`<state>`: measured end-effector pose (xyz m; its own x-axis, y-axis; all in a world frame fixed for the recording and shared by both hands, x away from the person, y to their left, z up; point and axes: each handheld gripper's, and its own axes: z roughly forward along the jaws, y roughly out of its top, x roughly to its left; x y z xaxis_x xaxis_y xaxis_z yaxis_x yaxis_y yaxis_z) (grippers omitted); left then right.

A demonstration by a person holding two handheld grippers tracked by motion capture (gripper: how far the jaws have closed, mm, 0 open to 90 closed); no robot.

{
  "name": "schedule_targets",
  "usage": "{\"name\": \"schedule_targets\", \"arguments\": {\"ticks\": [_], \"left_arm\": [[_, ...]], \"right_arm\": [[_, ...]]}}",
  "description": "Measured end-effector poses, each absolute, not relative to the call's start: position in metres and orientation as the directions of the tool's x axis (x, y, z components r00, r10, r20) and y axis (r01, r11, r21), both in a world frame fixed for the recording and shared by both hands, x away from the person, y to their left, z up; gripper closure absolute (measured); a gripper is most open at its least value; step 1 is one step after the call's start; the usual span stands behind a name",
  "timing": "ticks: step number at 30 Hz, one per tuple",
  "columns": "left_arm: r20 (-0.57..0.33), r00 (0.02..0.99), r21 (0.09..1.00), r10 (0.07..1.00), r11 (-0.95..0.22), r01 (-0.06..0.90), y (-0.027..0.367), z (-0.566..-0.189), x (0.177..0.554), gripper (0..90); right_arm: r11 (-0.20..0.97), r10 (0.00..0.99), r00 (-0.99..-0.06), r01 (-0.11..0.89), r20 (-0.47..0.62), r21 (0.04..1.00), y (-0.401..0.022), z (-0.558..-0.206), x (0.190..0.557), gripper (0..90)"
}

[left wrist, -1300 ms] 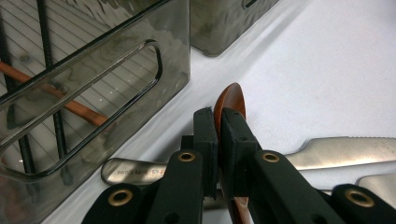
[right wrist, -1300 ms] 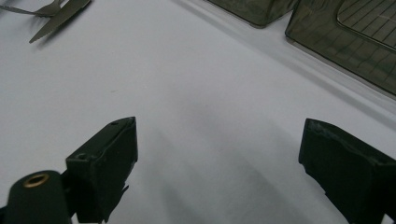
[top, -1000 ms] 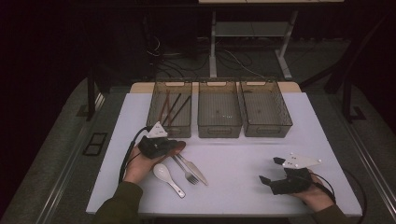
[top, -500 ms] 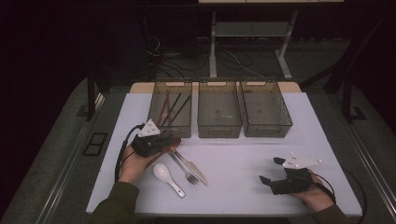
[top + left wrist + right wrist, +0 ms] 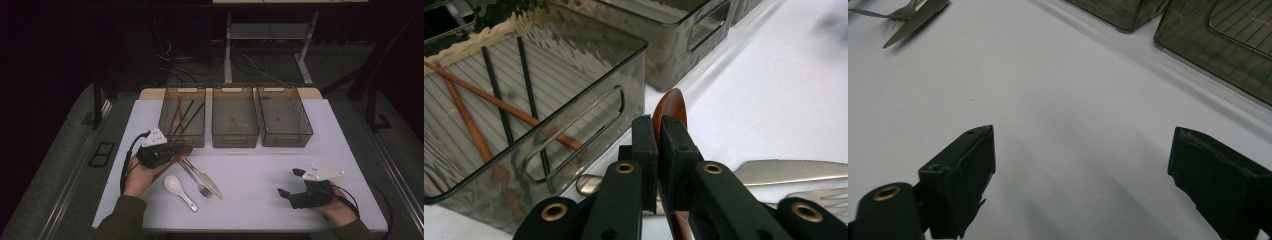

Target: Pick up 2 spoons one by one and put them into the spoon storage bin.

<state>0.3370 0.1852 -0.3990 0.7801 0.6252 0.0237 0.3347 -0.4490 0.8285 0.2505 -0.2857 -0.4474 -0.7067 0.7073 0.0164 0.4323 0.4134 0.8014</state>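
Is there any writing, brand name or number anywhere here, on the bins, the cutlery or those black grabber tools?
None can be read. The three smoky plastic bins, the knife, the fork, the white spoon, the brown wooden spoon held in the left gripper and the right gripper all look plain, with no lettering visible.

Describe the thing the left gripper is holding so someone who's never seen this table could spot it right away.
Start at the three smoky bins, and take the left bin, with chopsticks inside. Just in front of it the left gripper is shut on a wooden spoon. It is reddish brown, unlike the white spoon and the steel fork and knife lying nearby.
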Motion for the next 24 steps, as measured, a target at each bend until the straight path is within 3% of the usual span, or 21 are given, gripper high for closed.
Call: {"name": "schedule_targets", "arguments": {"ticks": [24], "left_arm": [[0.006,0.839,0.856,0.545,-0.436,0.277,0.148,-0.381,0.338,85.4]], "right_arm": [[0.395,0.713,-0.701,0.437,0.03,0.808,-0.285,-0.448,0.251,12.0]]}}
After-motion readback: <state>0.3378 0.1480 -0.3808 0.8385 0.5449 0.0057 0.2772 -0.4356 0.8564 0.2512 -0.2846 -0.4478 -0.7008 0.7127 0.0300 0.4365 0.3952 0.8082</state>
